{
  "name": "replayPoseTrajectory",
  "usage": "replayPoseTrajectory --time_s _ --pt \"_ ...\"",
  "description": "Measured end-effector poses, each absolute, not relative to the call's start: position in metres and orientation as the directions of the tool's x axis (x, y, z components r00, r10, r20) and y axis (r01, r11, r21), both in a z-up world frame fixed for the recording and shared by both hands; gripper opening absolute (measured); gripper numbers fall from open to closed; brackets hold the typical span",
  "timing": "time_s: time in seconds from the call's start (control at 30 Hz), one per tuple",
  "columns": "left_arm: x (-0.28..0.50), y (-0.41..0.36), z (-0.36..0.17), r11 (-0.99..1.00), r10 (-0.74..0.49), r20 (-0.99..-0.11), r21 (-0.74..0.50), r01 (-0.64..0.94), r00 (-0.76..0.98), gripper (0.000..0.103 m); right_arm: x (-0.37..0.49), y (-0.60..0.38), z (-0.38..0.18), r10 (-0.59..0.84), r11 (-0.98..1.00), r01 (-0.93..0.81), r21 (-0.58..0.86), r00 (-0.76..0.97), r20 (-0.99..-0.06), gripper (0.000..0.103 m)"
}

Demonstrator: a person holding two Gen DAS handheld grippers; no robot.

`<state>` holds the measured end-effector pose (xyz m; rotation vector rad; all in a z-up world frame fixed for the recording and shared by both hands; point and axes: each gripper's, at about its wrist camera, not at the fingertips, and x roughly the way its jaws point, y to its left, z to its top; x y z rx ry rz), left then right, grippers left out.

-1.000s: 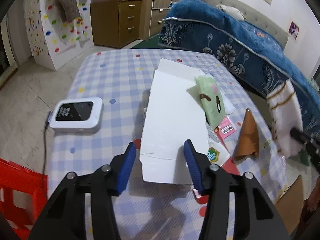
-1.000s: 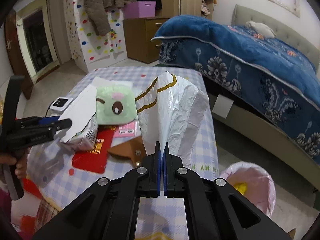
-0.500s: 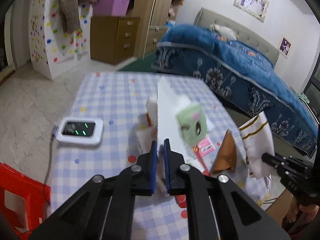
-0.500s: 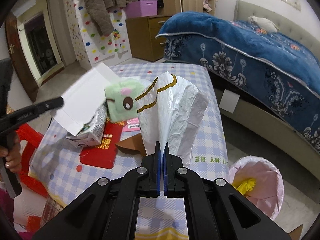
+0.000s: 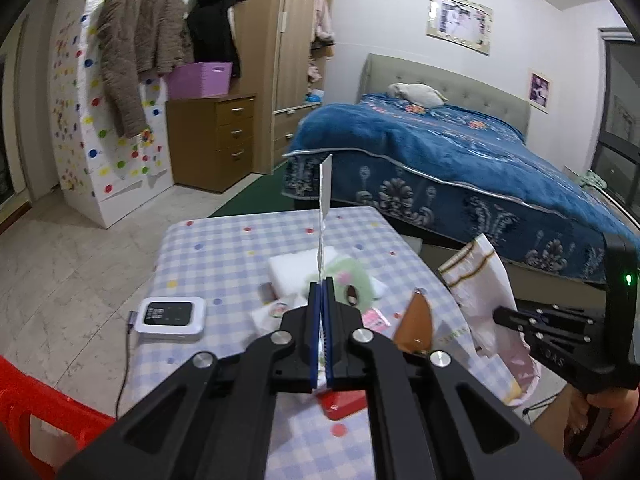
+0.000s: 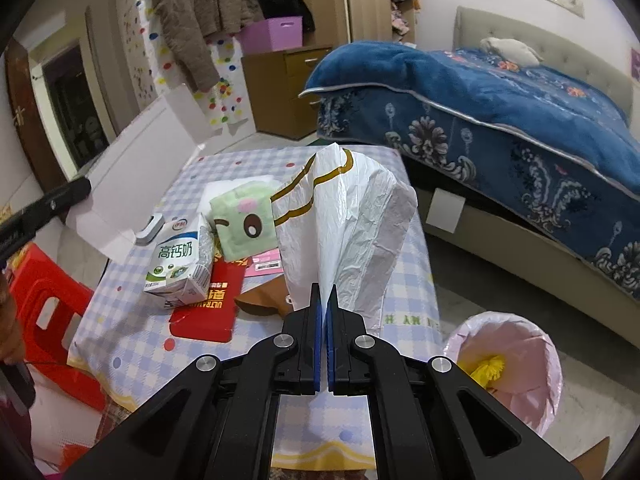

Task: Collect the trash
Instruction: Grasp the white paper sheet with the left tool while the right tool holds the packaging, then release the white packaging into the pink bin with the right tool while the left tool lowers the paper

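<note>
Cardboard held edge-on, bag waiting at four o'clock.
Left wrist view: left gripper (image 5: 320, 332) pinches the white cardboard sheet (image 5: 325, 184), long axis running to twelve; the white bag (image 5: 482, 280) hangs off the table's (image 5: 208, 248) right edge, open air between them.
Right wrist view: right gripper (image 6: 324, 316) pinches the bag; the sheet (image 6: 132, 168) is at ten o'clock, the lined bin (image 6: 516, 356) at four.

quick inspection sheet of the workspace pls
surface: table with checked, dotted cloth
job's things: white cardboard sheet lifted edge-on; white plastic bag held up; pink-lined bin on floor
clutter: milk carton, green plush cube, red packet, white device
grippers: left tool shut on the cardboard; right tool shut on the bag
cables: one from the device
surroundings: bed, red stool
</note>
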<state>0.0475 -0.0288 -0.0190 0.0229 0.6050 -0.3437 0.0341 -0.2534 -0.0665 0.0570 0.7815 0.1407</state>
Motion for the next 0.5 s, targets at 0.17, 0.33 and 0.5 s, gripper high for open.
replayPoseTrajectory --time_s 0.17,0.33,0.5 --pt "0.041 -0.067 -0.027 0.910 -0.377 -0.569 -0.082 0.406 0.730 0.000 0.022 -0.276 -0.067 0.106 0.994 -0.050 0.100 0.707 -0.699 0.001" --pt "0.034 -0.117 -0.037 0.855 -0.463 -0.576 -0.088 0.512 0.674 0.000 0.006 -0.315 -0.074 0.033 0.994 0.049 0.095 0.703 -0.710 0.001" --pt "0.027 -0.181 -0.053 0.775 -0.548 -0.587 -0.087 0.626 0.596 0.000 -0.017 -0.364 -0.090 -0.060 0.980 0.180 0.085 0.675 -0.735 0.001"
